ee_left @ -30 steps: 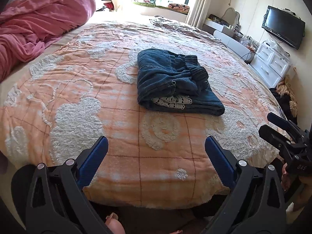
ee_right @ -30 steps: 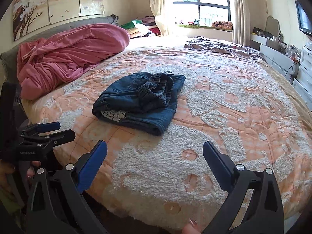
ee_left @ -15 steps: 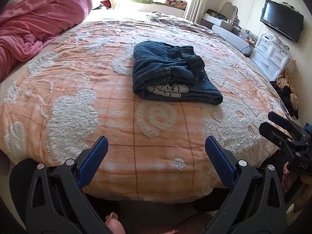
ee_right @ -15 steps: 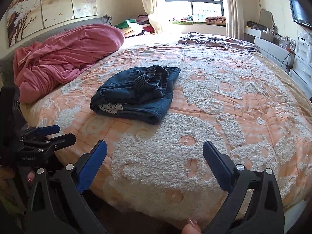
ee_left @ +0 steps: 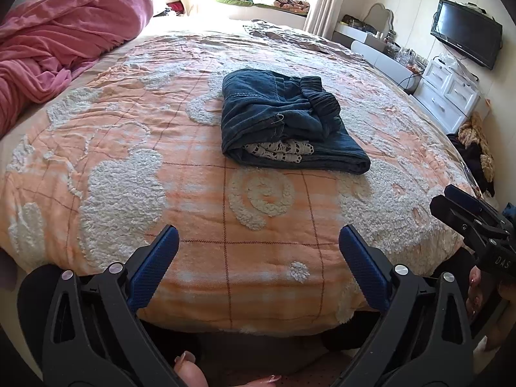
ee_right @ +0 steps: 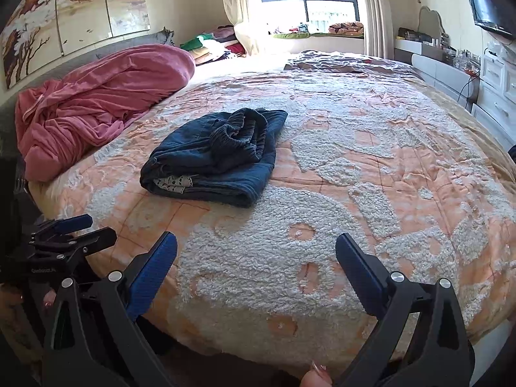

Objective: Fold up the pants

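Change since a second ago: both grippers are drawn back toward the foot edge of the bed, so the pants sit farther from them than before; the pants themselves lie unmoved.

Item, pants (ee_left: 287, 122): dark blue, folded into a compact stack near the middle of the bed (ee_left: 106, 167), elastic waistband bunched on top, a strip of white lace showing at the open end that faces the grippers. The bundle rests flat and alone on the orange-and-white bedspread, touching nothing else. By the look of it the fold is done, or nearly so.

Item, left gripper (ee_left: 258, 251): fingers wide apart, holding nothing, hovering over the foot edge of the bed, well short of the pants.

Item, right gripper (ee_right: 256, 254): fingers likewise spread and empty, over the same edge, beside the left gripper. Likely reason for both: the garment is released and the tools are cleared off so as not to drag the stack.

Item, pink duvet (ee_right: 96, 103): heaped at the headboard side, well apart from the pants.

Item, white dresser (ee_left: 451, 93): against the wall beyond the opposite side of the bed.

Open room: bare bedspread lies on all sides of the pants, widest between them and the foot edge, leaving free approach from there.
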Action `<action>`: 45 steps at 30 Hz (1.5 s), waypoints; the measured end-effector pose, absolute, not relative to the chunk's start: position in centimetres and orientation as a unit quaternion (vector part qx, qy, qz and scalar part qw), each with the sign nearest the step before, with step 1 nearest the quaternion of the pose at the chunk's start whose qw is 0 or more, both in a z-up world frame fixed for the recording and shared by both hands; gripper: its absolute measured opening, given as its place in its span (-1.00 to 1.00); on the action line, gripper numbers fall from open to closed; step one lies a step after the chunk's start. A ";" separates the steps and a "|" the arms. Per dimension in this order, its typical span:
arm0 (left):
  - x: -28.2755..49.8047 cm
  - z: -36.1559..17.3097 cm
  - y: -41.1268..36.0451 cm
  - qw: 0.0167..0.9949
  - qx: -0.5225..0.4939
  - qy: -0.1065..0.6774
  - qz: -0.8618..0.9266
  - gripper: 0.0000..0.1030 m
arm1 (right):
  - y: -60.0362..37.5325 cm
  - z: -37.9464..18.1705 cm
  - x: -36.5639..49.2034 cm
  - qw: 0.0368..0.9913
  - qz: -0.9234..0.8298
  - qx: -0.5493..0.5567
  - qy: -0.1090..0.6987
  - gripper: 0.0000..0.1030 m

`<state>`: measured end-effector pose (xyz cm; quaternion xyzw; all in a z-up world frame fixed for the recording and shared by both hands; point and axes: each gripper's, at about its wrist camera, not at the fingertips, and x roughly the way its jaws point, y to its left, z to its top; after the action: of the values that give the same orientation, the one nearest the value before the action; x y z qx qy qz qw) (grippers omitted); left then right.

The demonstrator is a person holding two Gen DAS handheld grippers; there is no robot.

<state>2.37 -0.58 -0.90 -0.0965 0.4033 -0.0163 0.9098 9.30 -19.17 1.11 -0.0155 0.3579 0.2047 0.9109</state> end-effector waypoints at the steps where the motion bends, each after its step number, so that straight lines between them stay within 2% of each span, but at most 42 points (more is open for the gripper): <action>1: 2.4 -0.9 -0.6 0.910 -0.096 0.404 -0.016 0.81 | -19.2 1.2 9.2 0.911 0.205 -0.016 0.358 0.91; 45: 2.4 -1.2 0.1 0.902 -0.101 0.419 -0.008 0.81 | -19.2 0.9 9.5 0.910 0.195 -0.018 0.364 0.91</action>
<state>2.37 0.11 -1.15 -0.1014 0.4187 -0.0078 0.9024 9.49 -19.17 0.86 -0.0182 0.3643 0.1953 0.9104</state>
